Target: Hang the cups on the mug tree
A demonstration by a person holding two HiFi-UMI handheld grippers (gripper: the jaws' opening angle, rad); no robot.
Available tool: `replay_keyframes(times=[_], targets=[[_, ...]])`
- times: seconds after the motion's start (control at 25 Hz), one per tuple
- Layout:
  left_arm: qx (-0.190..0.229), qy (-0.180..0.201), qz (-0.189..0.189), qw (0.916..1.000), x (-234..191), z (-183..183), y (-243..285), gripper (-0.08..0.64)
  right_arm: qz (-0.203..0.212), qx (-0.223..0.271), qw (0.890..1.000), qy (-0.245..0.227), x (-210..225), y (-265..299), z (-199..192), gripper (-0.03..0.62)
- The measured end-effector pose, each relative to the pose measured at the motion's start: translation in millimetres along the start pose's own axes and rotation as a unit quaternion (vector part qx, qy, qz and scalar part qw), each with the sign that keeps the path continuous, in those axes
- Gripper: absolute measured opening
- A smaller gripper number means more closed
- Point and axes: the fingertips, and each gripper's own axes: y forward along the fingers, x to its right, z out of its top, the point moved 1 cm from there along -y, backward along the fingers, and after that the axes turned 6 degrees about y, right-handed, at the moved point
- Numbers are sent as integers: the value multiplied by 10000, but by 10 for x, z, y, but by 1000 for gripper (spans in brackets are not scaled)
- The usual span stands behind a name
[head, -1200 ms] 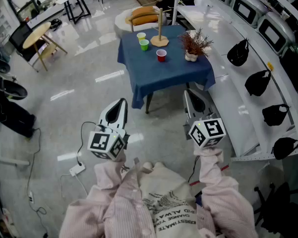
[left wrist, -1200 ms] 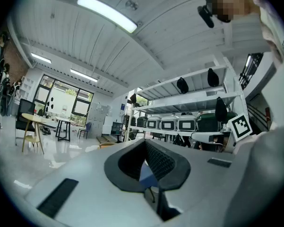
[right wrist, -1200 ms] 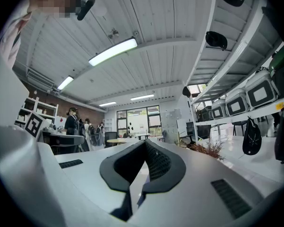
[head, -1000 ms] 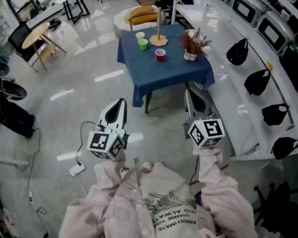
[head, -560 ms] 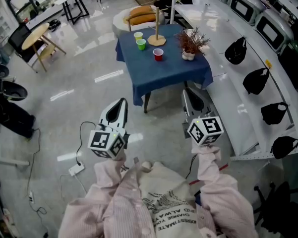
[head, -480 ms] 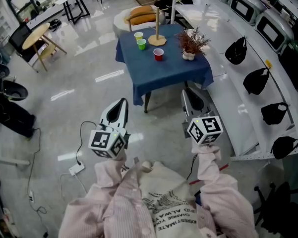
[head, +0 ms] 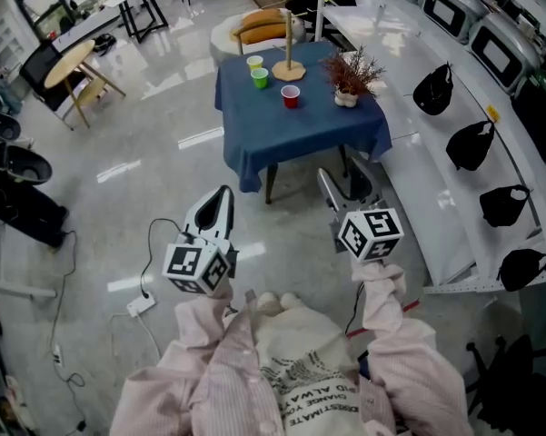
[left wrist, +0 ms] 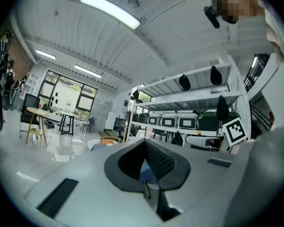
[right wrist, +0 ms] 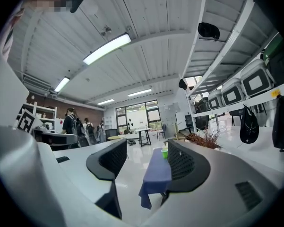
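A table with a blue cloth [head: 300, 130] stands ahead across the floor. On it are a yellow cup [head: 254, 62], a green cup [head: 260, 77] and a red cup [head: 291, 95], beside the wooden mug tree [head: 290, 51]. Both grippers hang over the floor well short of the table. My left gripper [head: 222, 194] is shut with nothing in it, its pads [left wrist: 153, 161] pressed together. My right gripper [head: 342, 184] has its jaws opening, with nothing between them. Through its gap [right wrist: 144, 162] I see the blue table [right wrist: 156, 171] and the green cup [right wrist: 164, 152].
A dried plant in a white pot [head: 349, 80] stands on the table's right side. A chair with orange cushions [head: 263, 27] is behind the table. White shelving with black bags [head: 472, 148] runs along the right. A cable and power strip [head: 142, 303] lie on the floor at left.
My right gripper's jaws have spread apart from shut. The left gripper stays shut. The table has shifted only slightly in the head view.
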Motion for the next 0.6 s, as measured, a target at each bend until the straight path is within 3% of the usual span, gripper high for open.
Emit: replay_keyframes(times=[0.32,0.6], targets=[[-54,-96,189,9998,-7,-145,-123,-2,220,-121,9997,11,-49,33,-108,236],[1,-167,209,9996,-146,-164,141,-2,214,-183,9996,-11,90,265,-147,236]])
